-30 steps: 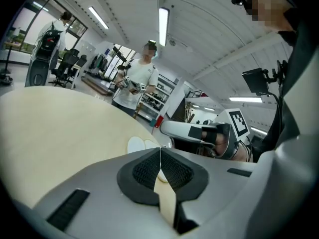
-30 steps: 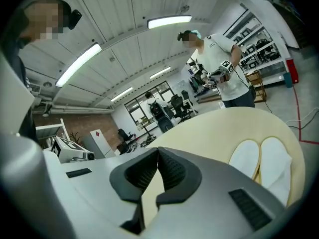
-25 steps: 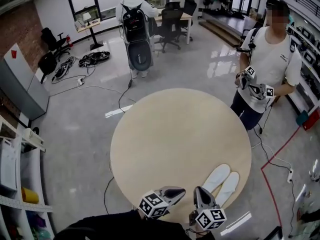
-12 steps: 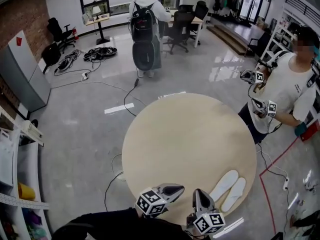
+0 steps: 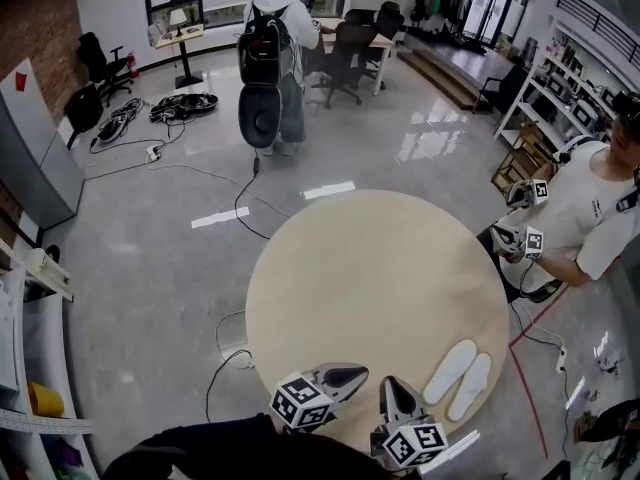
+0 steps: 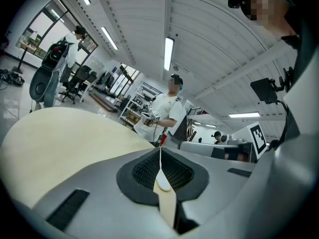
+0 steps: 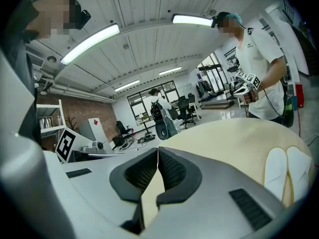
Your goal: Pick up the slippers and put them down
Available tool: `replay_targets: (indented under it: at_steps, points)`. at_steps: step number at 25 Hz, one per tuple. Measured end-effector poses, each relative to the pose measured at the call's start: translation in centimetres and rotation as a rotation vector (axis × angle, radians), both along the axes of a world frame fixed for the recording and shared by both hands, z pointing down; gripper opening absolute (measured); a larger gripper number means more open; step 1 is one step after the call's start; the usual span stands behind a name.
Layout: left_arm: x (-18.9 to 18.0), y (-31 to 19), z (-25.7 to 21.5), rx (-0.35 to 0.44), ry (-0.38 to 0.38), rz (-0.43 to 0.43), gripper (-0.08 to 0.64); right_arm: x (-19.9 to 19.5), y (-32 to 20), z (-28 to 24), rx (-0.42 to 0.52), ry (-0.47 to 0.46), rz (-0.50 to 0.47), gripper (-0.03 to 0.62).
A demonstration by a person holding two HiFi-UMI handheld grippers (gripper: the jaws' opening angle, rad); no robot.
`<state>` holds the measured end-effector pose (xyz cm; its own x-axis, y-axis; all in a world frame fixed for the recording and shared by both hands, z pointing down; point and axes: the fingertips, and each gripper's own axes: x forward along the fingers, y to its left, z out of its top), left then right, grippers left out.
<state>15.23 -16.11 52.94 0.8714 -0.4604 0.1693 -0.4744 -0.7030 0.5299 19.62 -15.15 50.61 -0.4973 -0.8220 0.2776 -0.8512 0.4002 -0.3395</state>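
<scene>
Head view first: both grippers hover low over the near edge of the round tan table [image 5: 370,268]. The left gripper [image 5: 358,374] points across the table toward the right, jaws together. The right gripper [image 5: 391,386] sits just beside it, pointing away from the wearer, jaws also together. The pair of white slippers [image 5: 451,370] lies side by side on the table to the right of the right gripper, near it but apart, close to the table's edge. A person in a white T-shirt [image 5: 590,223] stands beyond the table's far right rim, and a person with a black backpack [image 5: 268,53] stands well beyond on the floor.

Left gripper view: the left gripper [image 6: 160,158] is closed, pads meeting in a thin seam, nothing held. The table top [image 6: 65,138] spreads ahead.

Right gripper view: the right gripper [image 7: 157,159] is closed and empty too. The slippers [image 7: 286,171] rest off to its right, untouched.
</scene>
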Motion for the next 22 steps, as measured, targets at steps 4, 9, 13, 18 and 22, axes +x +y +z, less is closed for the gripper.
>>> replay_targets:
  at_steps: [4,9,13,18,22]
  points:
    - [-0.5,-1.2,-1.0,0.013,0.012,0.011,0.025,-0.4,-1.2,-0.7,0.007,0.003,0.011,0.017]
    - [-1.4,-2.0,-1.7,0.03,0.024,0.036,0.025,-1.2,-1.8,-1.3,0.025,0.015,0.034,0.017]
    - [-1.5,-1.9,-2.0,0.043,0.027,0.06,0.025,-1.4,-1.7,-1.6,0.037,0.019,0.053,0.017]
    - [-1.5,-1.4,-2.0,0.046,0.027,0.074,0.025,-1.4,-0.9,-1.8,0.046,0.024,0.074,0.017]
    - [-0.5,-2.1,-2.1,0.036,0.026,0.082,0.025,-0.3,-1.3,-2.1,0.042,0.027,0.085,0.017]
